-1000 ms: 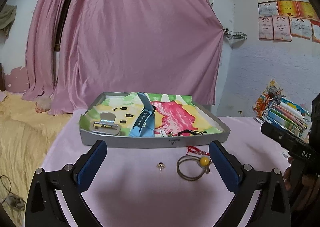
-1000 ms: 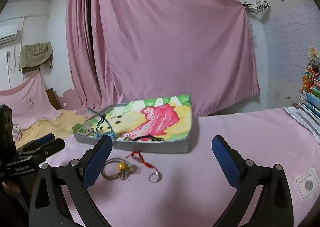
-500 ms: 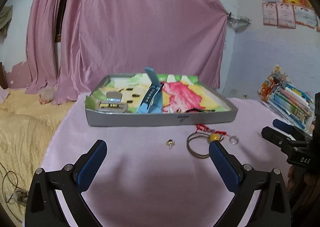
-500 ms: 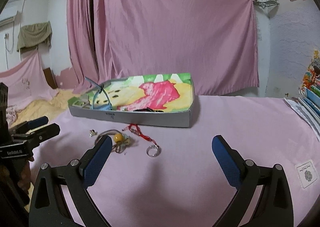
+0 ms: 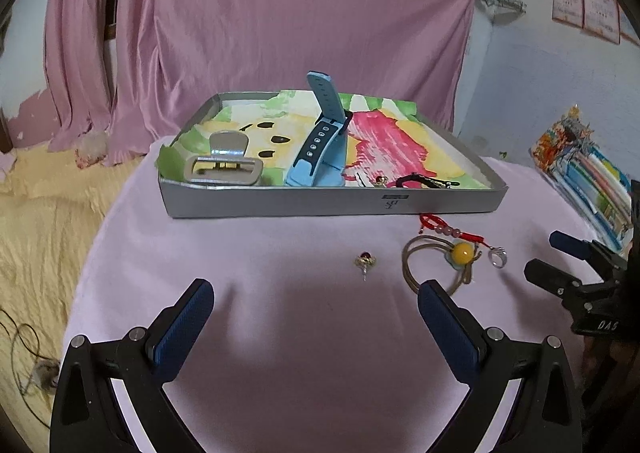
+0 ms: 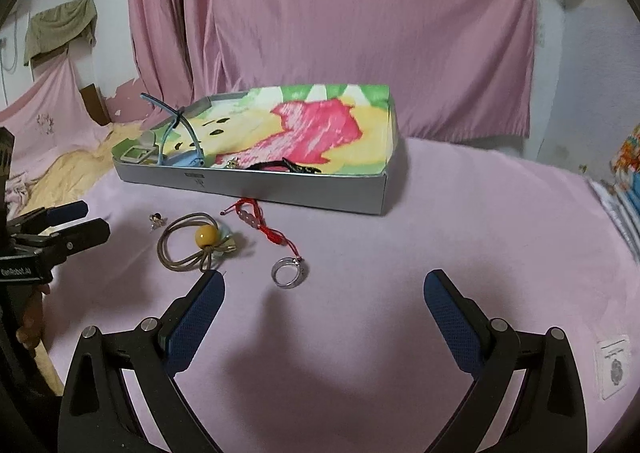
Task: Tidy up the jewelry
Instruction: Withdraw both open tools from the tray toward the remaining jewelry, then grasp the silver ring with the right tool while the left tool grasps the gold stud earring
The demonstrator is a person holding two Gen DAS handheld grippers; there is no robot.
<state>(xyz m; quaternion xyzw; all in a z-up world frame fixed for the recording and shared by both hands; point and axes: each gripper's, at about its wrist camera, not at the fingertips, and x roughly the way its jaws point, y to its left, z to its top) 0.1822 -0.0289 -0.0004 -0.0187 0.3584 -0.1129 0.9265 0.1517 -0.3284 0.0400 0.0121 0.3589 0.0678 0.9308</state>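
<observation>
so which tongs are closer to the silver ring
Right. The ring lies just ahead of the right tongs, near their left finger. The left tongs sit farther off, with the ring ahead and well to their right.

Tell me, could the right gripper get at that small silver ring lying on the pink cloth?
Probably yes. The small silver ring lies flat on the pink cloth, just ahead of the open right gripper, with nothing between them. The red cord bracelet ends right beside it.
</observation>
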